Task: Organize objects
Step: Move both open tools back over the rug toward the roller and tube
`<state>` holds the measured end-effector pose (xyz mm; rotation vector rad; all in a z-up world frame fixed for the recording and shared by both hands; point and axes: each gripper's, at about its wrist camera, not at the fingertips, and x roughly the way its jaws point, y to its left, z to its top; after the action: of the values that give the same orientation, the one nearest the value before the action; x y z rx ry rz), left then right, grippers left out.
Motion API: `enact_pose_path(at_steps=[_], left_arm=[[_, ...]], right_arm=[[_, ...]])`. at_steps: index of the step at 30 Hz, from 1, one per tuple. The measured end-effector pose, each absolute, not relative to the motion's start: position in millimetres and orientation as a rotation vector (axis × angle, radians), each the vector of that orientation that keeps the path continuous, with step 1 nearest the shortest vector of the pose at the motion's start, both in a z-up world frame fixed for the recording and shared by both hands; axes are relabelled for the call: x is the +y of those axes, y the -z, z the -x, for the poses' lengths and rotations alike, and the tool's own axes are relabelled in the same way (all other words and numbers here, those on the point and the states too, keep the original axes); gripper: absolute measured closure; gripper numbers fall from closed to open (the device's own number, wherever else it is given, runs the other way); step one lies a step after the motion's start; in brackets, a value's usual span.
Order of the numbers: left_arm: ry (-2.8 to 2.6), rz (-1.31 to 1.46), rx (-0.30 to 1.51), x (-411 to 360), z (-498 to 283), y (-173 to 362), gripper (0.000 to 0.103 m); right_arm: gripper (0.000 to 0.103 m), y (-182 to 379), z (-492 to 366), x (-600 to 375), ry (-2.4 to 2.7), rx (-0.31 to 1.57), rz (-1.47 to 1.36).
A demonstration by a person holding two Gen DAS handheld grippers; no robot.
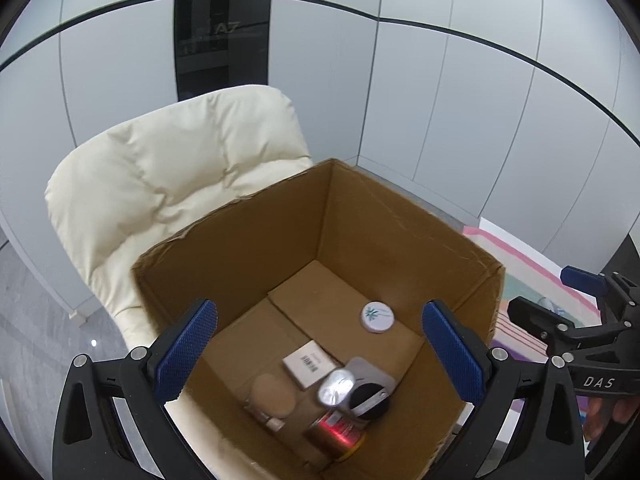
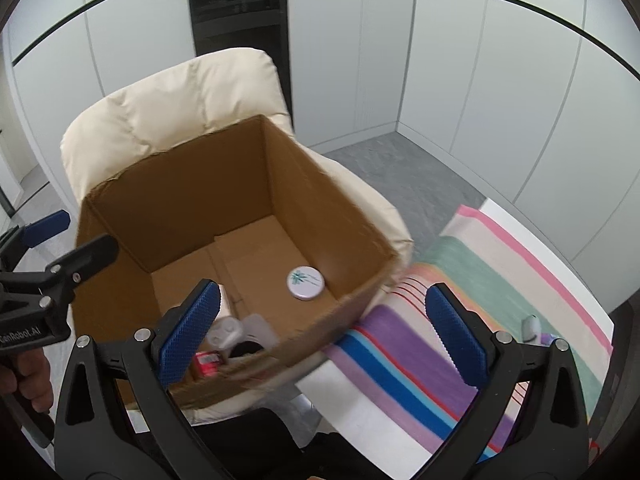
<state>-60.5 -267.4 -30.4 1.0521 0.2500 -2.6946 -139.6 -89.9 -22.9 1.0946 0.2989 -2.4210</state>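
Packing step: both tongs, left (image 1: 320, 356) and right (image 2: 322, 332), gape empty over the brown cardboard box (image 2: 120, 208) at frame centre — round white tin (image 2: 305, 282) inside. Next: fetch the small white object (image 2: 531, 327) lower right on the striped cloth (image 2: 400, 364).

Black gripper (image 1: 320, 354) frames, blue knurled pads, silver screws, white "DAS" lettering.

room w/ pale panelled walls (image 1: 460, 100) and grey floor (image 2: 400, 176).
cream padded chair (image 1: 160, 184) in front of dark glazed strip (image 1: 222, 28); striped cloth (image 2: 460, 320) on white table (image 2: 560, 264) at right.
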Motion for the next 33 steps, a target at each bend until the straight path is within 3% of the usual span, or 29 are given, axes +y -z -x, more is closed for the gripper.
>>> enact_pose_path(at_steps=[33], left_arm=[[2.919, -1.17, 0.124, -117, 127, 28, 0.0]], right_arm=[[0.0, 25, 160, 88, 2.662, 0.121, -1.243]])
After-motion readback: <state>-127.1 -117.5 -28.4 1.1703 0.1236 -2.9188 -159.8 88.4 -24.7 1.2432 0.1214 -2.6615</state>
